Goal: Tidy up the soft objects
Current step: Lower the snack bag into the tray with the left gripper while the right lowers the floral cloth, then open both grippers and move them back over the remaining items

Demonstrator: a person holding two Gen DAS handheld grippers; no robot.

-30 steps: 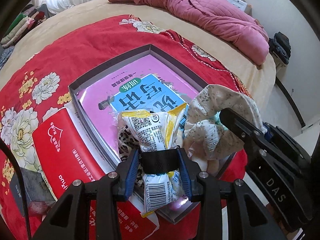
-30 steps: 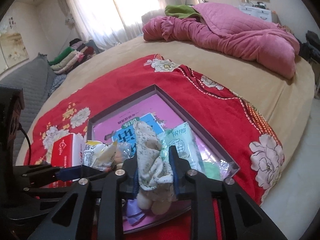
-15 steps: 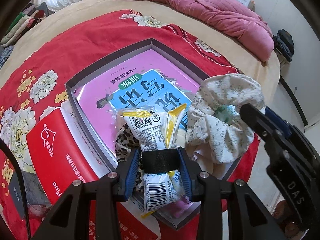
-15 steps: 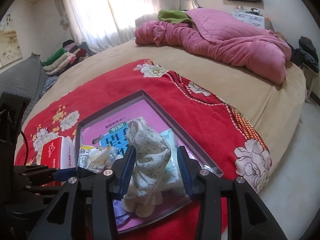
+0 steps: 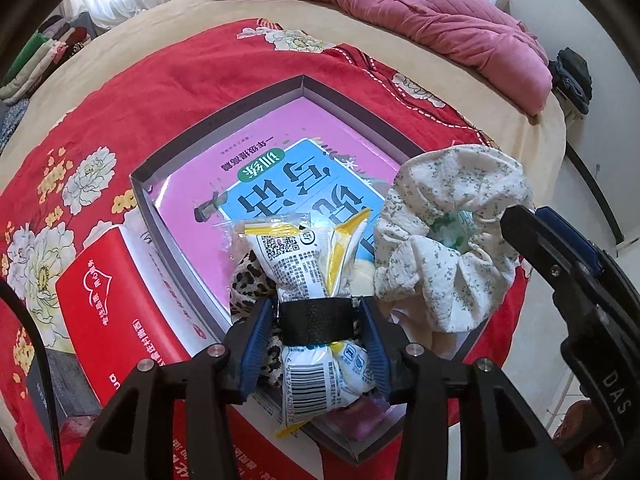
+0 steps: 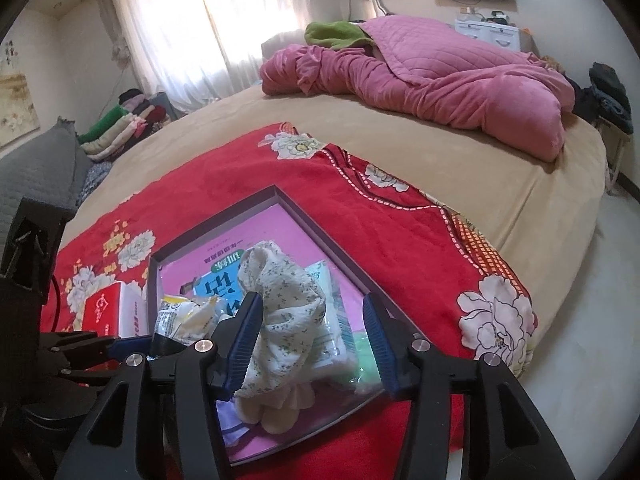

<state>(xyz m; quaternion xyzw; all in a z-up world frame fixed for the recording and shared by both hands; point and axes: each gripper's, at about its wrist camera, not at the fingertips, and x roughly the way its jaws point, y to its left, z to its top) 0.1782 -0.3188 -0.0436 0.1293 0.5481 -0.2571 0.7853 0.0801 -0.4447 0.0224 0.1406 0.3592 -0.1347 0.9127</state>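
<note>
The left gripper (image 5: 317, 334) has a white-and-yellow snack packet (image 5: 308, 272) between its blue pads, over the near corner of the shallow purple box (image 5: 224, 118); its jaws are opening and the pads look just off the packet's sides. The right gripper (image 6: 312, 336) is also opening, its jaws wide around a floral fabric scrunchie (image 6: 286, 320), which leans on the left pad and stands clear of the right one. The box lies on a red flowered blanket (image 6: 360, 216) on the bed, a workbook (image 5: 280, 184) inside it.
</note>
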